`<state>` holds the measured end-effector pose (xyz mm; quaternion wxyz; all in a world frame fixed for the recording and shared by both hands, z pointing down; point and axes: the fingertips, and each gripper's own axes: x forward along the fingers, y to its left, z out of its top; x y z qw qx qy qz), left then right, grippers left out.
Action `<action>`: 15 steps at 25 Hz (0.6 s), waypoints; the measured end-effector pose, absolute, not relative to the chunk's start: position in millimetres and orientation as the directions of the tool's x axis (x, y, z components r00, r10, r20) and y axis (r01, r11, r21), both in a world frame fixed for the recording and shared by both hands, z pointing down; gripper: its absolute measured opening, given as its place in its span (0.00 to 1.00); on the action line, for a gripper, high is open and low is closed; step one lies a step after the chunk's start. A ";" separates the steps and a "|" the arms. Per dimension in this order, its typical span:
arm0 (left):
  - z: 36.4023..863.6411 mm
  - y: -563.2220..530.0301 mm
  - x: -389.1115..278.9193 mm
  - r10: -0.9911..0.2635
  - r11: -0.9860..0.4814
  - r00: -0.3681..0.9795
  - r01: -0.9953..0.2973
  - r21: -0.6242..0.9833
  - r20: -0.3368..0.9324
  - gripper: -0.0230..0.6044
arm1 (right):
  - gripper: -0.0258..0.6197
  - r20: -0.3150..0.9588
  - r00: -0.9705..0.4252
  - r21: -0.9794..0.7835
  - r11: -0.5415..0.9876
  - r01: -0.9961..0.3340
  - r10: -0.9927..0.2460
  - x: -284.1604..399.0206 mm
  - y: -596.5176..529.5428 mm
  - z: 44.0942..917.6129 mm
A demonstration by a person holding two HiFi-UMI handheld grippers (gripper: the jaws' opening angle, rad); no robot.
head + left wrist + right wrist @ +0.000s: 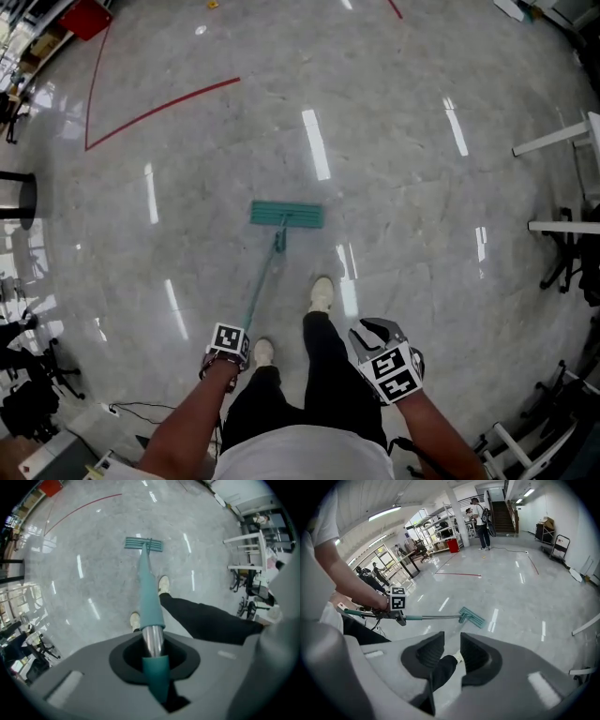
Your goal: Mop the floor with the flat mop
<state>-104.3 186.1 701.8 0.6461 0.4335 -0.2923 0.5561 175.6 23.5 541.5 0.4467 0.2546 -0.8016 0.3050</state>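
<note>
The flat mop's teal head (286, 215) lies flat on the glossy grey floor (403, 187) ahead of my feet. Its handle (262, 286) slants back to my left gripper (228, 347), which is shut on it. In the left gripper view the teal and metal handle (149, 588) runs out between the jaws of the left gripper (153, 653) down to the mop head (143, 543). My right gripper (389, 361) hangs at my right side, apart from the mop, open and holding nothing. The right gripper view, across the right gripper (452, 651), shows the left gripper (396, 606) on the handle (431, 617) and the mop head (471, 617).
My white shoes (321, 292) stand just behind the mop head. A red line (159, 108) is marked on the floor far left. White table legs (553, 141) and dark stands (562, 262) sit at the right, tripods and cables (37, 375) at the left. People (480, 515) stand far off.
</note>
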 end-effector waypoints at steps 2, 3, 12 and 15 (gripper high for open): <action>704.2 175.2 -98.6 0.454 0.014 0.216 -0.972 0.235 0.865 0.12 | 0.21 0.871 -0.476 -0.271 0.687 -0.675 -0.124 175.8 19.9 544.2; 705.3 170.0 -96.0 0.450 0.018 0.219 -0.971 0.237 0.866 0.12 | 0.21 0.870 -0.478 -0.274 0.687 -0.673 -0.121 175.8 18.7 545.1; 715.3 116.3 -92.0 0.428 0.009 0.213 -0.973 0.231 0.878 0.13 | 0.21 0.873 -0.478 -0.300 0.665 -0.684 -0.099 192.5 14.6 554.6; 717.9 96.4 -94.7 0.421 -0.006 0.200 -0.975 0.224 0.885 0.13 | 0.21 0.875 -0.476 -0.305 0.657 -0.690 -0.094 196.9 14.5 555.9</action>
